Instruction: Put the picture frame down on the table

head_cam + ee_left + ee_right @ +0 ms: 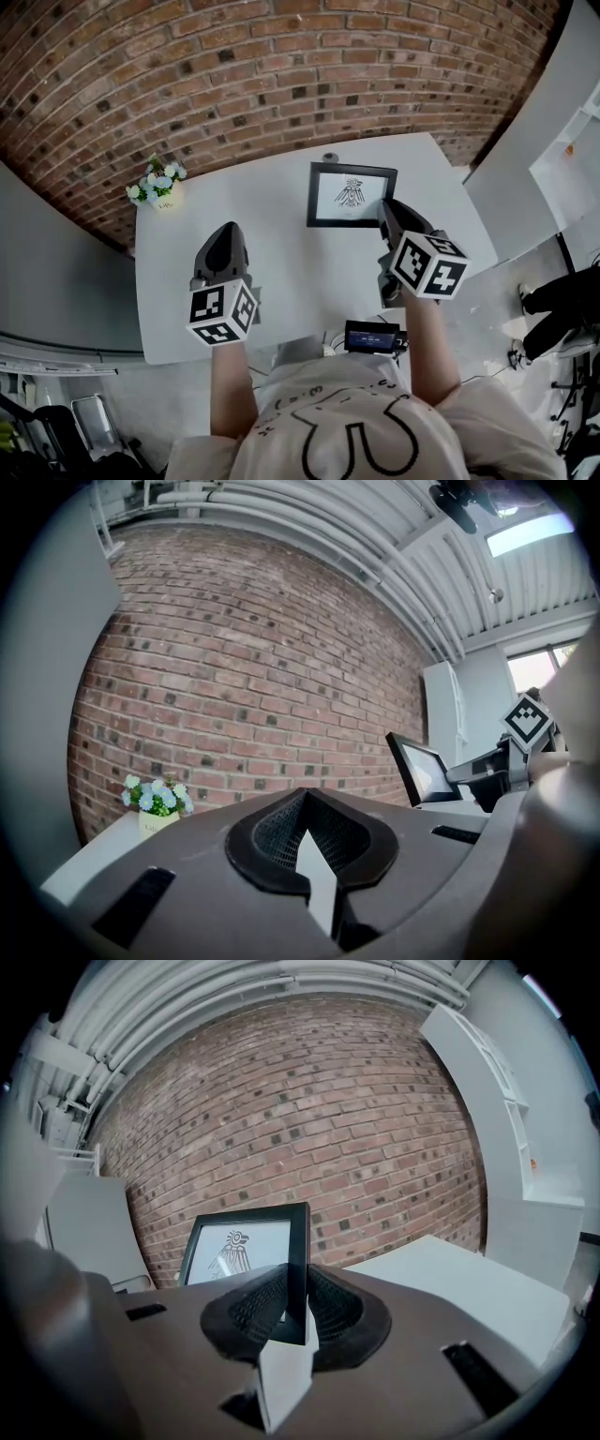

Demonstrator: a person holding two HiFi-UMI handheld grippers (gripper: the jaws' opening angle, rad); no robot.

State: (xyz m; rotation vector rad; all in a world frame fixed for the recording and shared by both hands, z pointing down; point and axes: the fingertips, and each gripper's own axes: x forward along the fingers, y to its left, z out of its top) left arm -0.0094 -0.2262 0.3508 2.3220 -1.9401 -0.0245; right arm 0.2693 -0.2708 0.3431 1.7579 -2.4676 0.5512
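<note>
Brick wall [281, 75] is filling the background; a white table [281, 281] is sitting against it, mostly bare.

Picture frame [349, 195], black-edged with a bird-like drawing, is sitting over the far middle of the table with its face leaning toward the person. Cannot tell whether its bottom edge is touching the tabletop or hanging just above it.

Right gripper [386, 208] is pinching the frame's right-hand border. In the right gripper view the ribbed pads [253, 1309] are pressing on both faces of the thin black edge, low on that side.

Left gripper [223, 239] is hovering over the left half of the table, well apart from the frame. Its jaws are meeting at the tips with nothing between them.

A small pot of pale flowers [157, 184] is standing at the far left corner, clear of the work.

Judgement on the step: the frame is being carried by one edge only, so it is likely wanting to swing. Best course is probably lowering until the bottom edge is bearing on the table, tipping it back gently, and only then easing the pads apart. The bare patch in front is offering plenty of room.
</note>
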